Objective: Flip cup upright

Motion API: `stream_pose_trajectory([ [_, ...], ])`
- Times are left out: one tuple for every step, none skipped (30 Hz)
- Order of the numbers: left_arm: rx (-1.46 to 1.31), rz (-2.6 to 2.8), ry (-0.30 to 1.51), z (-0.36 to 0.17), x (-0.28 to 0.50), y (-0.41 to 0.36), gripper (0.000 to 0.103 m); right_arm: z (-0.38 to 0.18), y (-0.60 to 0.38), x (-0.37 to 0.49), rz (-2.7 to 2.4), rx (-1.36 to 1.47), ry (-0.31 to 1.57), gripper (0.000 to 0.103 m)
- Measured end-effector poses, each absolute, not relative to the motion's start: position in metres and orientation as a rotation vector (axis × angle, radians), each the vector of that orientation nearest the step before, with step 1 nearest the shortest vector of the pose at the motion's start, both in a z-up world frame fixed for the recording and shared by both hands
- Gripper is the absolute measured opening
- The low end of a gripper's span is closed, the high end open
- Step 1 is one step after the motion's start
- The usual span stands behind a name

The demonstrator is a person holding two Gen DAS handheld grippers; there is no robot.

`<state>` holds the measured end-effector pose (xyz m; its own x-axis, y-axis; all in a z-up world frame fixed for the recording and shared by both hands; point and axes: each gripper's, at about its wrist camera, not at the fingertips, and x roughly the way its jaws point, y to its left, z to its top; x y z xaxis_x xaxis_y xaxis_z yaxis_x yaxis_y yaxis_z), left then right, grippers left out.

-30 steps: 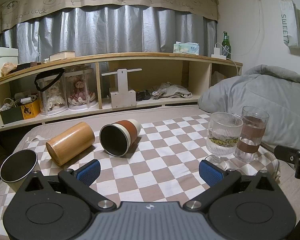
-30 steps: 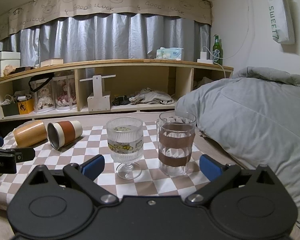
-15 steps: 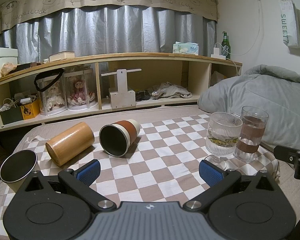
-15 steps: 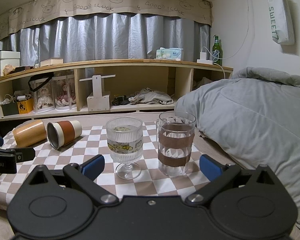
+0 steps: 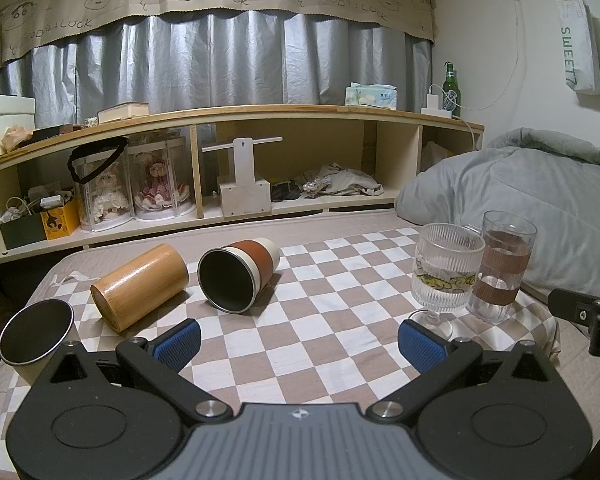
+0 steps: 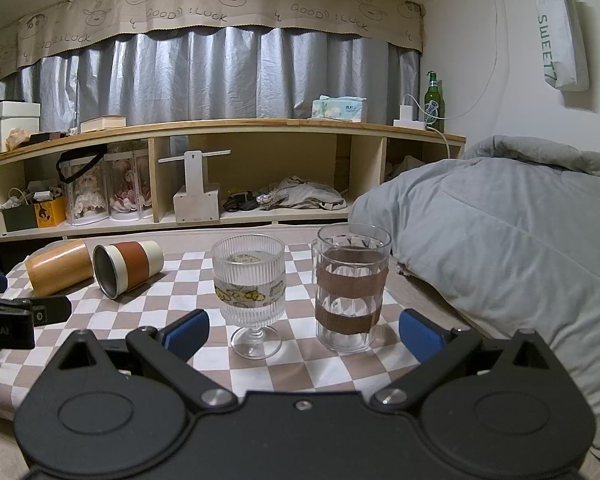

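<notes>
Cups on the checked cloth (image 5: 320, 320) were the matter at hand, and two of them lay on their sides. That cloth covered the bed, with a grey duvet (image 6: 500, 248) heaped along its right edge. On the left half of the cloth a bamboo cup (image 5: 140, 286) lay tipped over, and just beside it a brown-banded cup (image 5: 238, 274) lay on its side too, dark mouth turned toward the left gripper (image 5: 298, 344). A ribbed stemmed glass (image 6: 252, 284) and a taller glass with brown bands (image 6: 350, 284) stood upright on the right half, just ahead of the right gripper (image 6: 304, 334). A smaller dark-mouthed cup (image 5: 36, 334) stood at the left edge.

Both grippers hovered low over the near edge of the cloth, each with jaws spread wide and holding nothing.

Judging by this, the step was the approach to a fallen cup; which of the two was meant could not be told. The left gripper sat nearer both. The next move would call for closing the jaws across a cup's side and then rotating it until the mouth faced up, gently, since the bed gives a soft footing.
</notes>
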<state>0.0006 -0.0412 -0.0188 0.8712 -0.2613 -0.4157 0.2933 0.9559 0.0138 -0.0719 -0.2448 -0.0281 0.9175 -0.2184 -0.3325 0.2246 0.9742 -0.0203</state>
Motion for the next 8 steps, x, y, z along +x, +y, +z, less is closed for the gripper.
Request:
stream_pose_trajectory([
  [0.078,-0.289,0.423,-0.0193,0.0001,-0.0418,0.103,-0.0282,-0.2446,-0.0718,-0.227,0.018,0.339,0.102],
  [0.08,-0.289,0.422,-0.0197,-0.0004,-0.0412,0.103,-0.0282,-0.2446,-0.0718,-0.227,0.017,0.339,0.102],
  [0.082,-0.289,0.422,-0.0193,0.0001,-0.0416,0.103,-0.0281,-0.2448,-0.0719,-0.226,0.017,0.339,0.102],
  [0.085,-0.289,0.421,-0.0197,-0.0005,-0.0423,0.103,-0.0282,-0.2446,-0.0718,-0.226,0.017,0.339,0.102],
  [0.087,-0.288,0.421,-0.0201,-0.0007,-0.0425,0.103,-0.0282,-0.2448,-0.0718,-0.226,0.016,0.339,0.102],
  [0.09,-0.288,0.422,-0.0204,-0.0005,-0.043,0.103,-0.0281,-0.2448,-0.0718,-0.226,0.016,0.339,0.102],
  [0.089,-0.288,0.422,-0.0204,-0.0005,-0.043,0.103,-0.0282,-0.2444,-0.0718,-0.226,0.017,0.339,0.102],
  [0.089,-0.287,0.424,-0.0208,-0.0003,-0.0422,0.103,-0.028,-0.2447,-0.072,-0.226,0.017,0.339,0.102],
])
